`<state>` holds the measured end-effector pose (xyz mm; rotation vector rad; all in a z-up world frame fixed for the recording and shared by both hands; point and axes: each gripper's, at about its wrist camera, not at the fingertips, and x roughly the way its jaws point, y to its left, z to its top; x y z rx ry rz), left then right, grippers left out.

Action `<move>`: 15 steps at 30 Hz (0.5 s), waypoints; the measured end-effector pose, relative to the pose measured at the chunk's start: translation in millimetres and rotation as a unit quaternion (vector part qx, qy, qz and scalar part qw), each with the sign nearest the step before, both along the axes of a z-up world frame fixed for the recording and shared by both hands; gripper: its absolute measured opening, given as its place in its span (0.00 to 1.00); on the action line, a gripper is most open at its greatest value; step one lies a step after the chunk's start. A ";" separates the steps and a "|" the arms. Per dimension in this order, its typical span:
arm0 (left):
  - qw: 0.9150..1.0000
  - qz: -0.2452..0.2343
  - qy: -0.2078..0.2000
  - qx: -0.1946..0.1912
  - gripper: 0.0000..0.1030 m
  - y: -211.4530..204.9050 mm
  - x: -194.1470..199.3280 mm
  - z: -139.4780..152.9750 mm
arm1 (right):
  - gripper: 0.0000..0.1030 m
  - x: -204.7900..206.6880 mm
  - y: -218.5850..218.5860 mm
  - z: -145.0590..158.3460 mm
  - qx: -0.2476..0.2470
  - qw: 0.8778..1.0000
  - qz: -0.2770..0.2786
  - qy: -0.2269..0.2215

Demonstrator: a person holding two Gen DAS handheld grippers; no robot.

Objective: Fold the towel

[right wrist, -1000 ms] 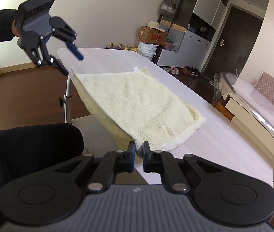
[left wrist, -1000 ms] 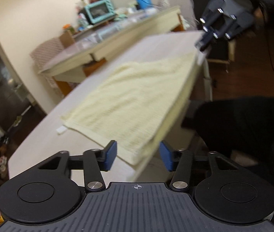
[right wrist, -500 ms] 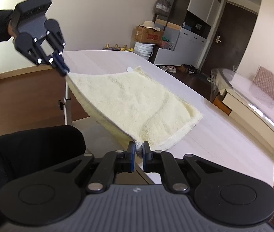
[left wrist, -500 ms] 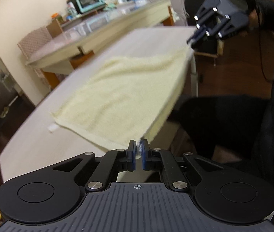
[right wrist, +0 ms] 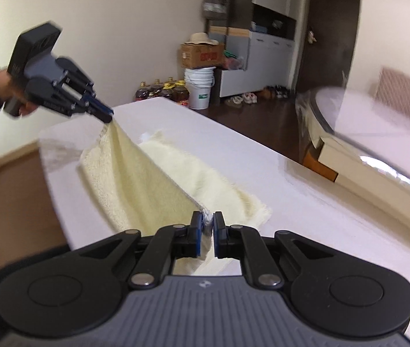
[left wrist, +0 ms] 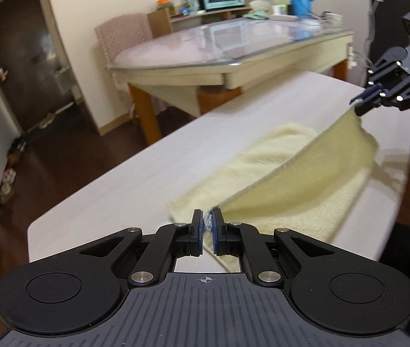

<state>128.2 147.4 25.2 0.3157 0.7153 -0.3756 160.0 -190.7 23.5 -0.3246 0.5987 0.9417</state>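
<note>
Towel (left wrist: 306, 185) corners are clamped in both tools: your left gripper (left wrist: 207, 227) pinches one near corner, your right gripper (right wrist: 206, 227) pinches the other. You hold that edge lifted above the white table (right wrist: 306, 190), while the towel's far half lies flat on it.

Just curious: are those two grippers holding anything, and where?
Yes: the left gripper and right gripper each pinch a corner of the yellow towel, lifting one edge.
</note>
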 end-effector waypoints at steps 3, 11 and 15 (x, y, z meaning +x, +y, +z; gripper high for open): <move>1.000 0.010 0.009 -0.006 0.06 5.0 22.4 -3.0 | 0.09 40.6 2.4 -5.0 0.013 0.999 -0.019 0.037; 0.999 0.037 0.034 0.000 0.06 15.1 53.8 -22.7 | 0.09 97.3 12.5 -30.0 0.019 0.993 -0.050 0.107; 0.998 0.048 0.045 0.009 0.06 16.9 62.7 -38.9 | 0.10 108.2 21.4 -48.4 0.007 0.991 -0.057 0.117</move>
